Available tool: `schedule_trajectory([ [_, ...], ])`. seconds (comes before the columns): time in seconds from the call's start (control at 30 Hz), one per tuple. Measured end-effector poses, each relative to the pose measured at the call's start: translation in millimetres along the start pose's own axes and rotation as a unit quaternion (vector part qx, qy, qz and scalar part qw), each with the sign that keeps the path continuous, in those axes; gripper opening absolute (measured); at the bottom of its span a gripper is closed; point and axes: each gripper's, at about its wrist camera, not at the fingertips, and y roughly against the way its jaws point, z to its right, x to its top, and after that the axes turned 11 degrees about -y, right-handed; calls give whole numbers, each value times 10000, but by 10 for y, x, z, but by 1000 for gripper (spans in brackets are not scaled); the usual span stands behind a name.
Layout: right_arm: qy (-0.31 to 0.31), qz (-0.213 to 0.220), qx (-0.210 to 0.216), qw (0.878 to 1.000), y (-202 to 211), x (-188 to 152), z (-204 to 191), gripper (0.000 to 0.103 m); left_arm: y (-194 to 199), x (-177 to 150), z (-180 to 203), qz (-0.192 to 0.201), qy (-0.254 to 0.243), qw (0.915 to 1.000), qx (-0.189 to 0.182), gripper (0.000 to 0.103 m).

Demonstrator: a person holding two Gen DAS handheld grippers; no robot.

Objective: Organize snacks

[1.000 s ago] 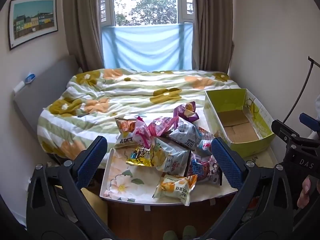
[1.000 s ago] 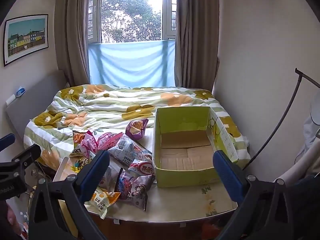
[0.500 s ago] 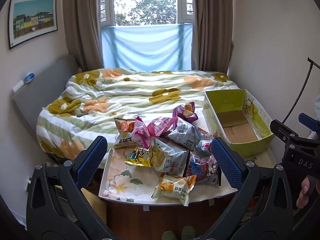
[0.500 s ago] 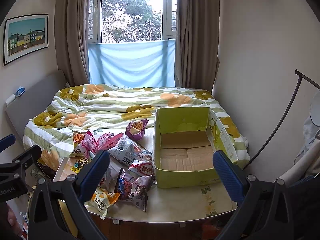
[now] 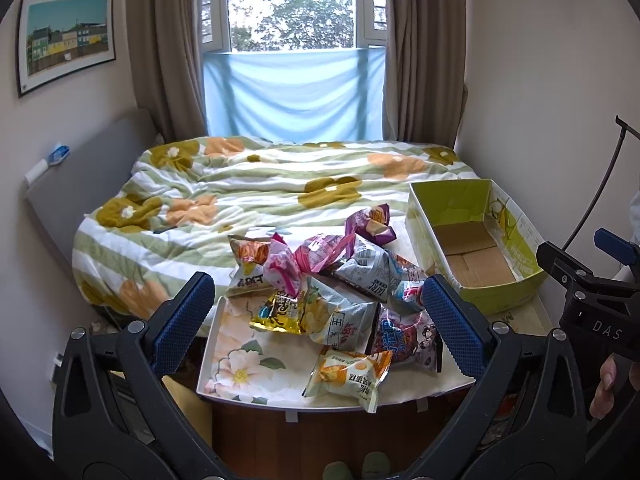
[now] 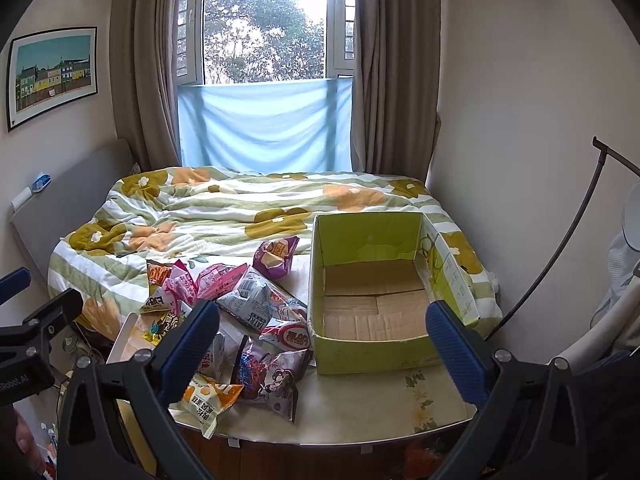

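**Left wrist vs right wrist: snacks heaped, box bare**

Left wrist view: my left hand-held gripper [image 5: 318, 322] is released, blue pads wide apart, nothing btwn them, hovering short of the bench [image 5: 236, 364]. Snack pile [image 5: 332, 292] sits on the floral cloth; the orange-and-white packet [image 5: 348, 376] lies nearest the front edge, purple packet [image 5: 370, 222] at the far end by the bed [image 5: 240, 196]. This view shows the bench's bare left part w/ the flower print, plus my right hand-held gripper's body and fingers of my right hand [image 5: 608, 384] at the right edge.

Right wrist view: my right hand-held gripper [image 6: 322, 342] is also released, holding nothing. Here the green cardboard box [image 6: 360, 354] is seen straight on: open top, brown floor, no packets inside. The pile [image 6: 256, 320] lies just left of it, one red-and-white packet [image 6: 290, 334] touching the box wall. Left pad hides part of the pile. Only this view shows the cloth's bare strip in front of the box.
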Motion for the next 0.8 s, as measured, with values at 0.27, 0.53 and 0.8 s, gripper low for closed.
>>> schedule_trajectory([
  [0.27, -1, -7, 5, 10000, -5, 6, 2, 103, -5, 11, 12, -1, -11, 10000, -1, 102],
  [0.53, 0, -11, 7, 10000, -6, 9, 3, 103, -7, 14, 20, -2, -7, 10000, 5, 102],
  [0.8, -2, -11, 5, 10000, -4, 16, 7, 103, -10, 19, 25, 15, -7, 10000, 11, 102],
])
